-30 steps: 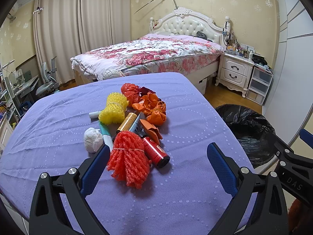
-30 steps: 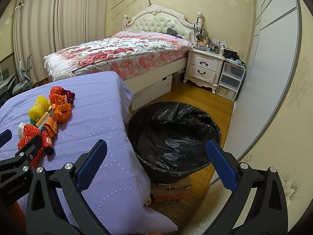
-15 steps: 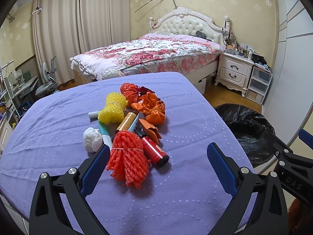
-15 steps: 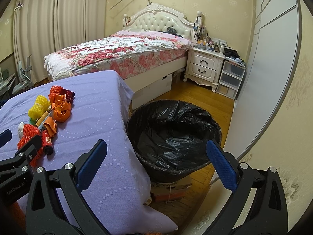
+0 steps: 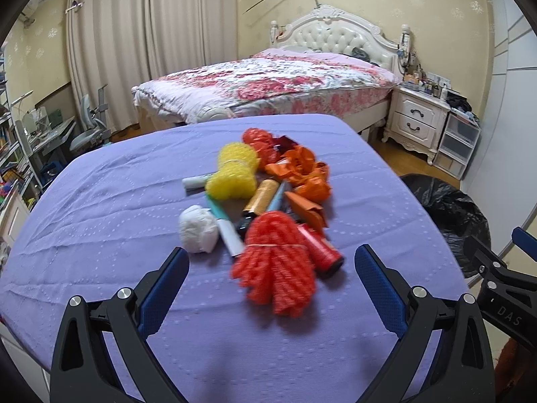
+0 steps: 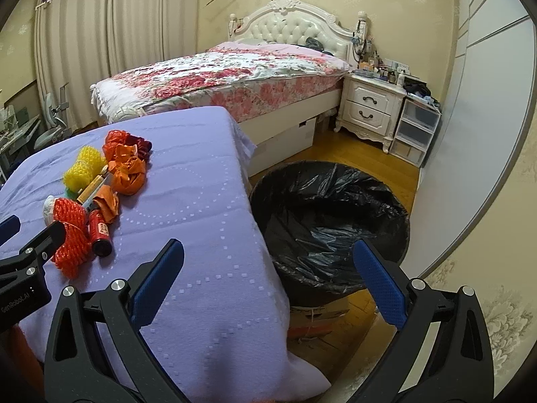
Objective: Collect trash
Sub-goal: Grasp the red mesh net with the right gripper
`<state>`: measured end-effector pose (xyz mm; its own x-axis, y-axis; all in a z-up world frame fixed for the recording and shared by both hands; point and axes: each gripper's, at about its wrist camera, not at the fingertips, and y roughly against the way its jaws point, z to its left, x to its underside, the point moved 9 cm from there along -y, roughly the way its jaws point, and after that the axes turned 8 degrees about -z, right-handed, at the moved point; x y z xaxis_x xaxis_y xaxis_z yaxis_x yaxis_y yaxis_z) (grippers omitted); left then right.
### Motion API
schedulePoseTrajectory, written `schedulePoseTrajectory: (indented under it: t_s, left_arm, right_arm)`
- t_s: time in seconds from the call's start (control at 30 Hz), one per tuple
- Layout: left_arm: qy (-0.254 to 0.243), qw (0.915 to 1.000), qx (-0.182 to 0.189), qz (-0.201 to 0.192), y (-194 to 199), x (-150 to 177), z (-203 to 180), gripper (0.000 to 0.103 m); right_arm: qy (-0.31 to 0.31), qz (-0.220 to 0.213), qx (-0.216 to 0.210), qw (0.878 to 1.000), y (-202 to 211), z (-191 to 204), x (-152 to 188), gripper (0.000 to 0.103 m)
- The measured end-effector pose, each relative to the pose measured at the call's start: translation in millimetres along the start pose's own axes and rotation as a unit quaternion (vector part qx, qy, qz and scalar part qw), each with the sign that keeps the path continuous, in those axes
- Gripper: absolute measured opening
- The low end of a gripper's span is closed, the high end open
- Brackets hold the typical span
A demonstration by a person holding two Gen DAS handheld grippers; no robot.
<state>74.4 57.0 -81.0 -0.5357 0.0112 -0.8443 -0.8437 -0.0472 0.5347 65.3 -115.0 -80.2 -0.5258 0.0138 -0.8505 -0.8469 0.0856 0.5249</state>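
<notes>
Two grippers: left gripper (image 5: 268, 268) and right gripper (image 6: 268, 268), each with its blue pads spread wide and nothing between them.
Left gripper position: over the near edge of the purple tablecloth (image 5: 100, 201), with the red foam net (image 5: 275, 268) lying in the gap between its fingers, touched by neither.
Right gripper position: over the table's right edge, one finger above the cloth, the other above the trash bin (image 6: 332, 221).
Trash pile: one cluster at the middle of the table, the pieces touching or overlapping.
Foam nets: two, the red one nearest the left gripper and a yellow foam net (image 5: 235, 174) farther back.
White wad: one, the crumpled white paper ball (image 5: 198, 230), at the left of the pile, just beside the red net.
Cylinders: one red can (image 5: 320, 248) against the red net's right side, one gold tube (image 5: 261, 196) behind it.
Orange wrappers: several crumpled pieces (image 5: 302, 174) at the right and back of the pile; the exact count cannot be told.
Pens or sticks: at least two slim white and teal ones (image 5: 225, 225) under the nets.
Bins: one, lined with a black bag, on the floor just beside the table.
Left view only: the ball and sticks in full, a desk and chair at far left.
Right view only: the bin's open mouth, a cardboard piece (image 6: 319, 312) under it, the cloth's hanging edge.
Both views: one bed (image 5: 268, 80) and one white nightstand (image 5: 416, 121) behind.
</notes>
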Motion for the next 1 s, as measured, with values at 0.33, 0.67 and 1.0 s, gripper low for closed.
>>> schedulePoseTrajectory:
  t_s: [0.33, 0.67, 1.0]
  left_arm:
    - [0.023, 0.9984, -0.047, 0.022, -2, 17, 69, 0.096]
    - [0.035, 0.9959, -0.081, 0.02, 6, 22, 121, 0.096]
    - [0.077, 0.9903, -0.113, 0.024, 18, 34, 181, 0.096]
  right_arm:
    - [0.028, 0.031, -0.077, 0.996, -6, 65, 3, 0.073]
    - [0.062, 0.029, -0.133, 0.989, 10, 128, -6, 0.072]
    - [0.106, 0.026, -0.164, 0.98, 11, 190, -10, 0.072]
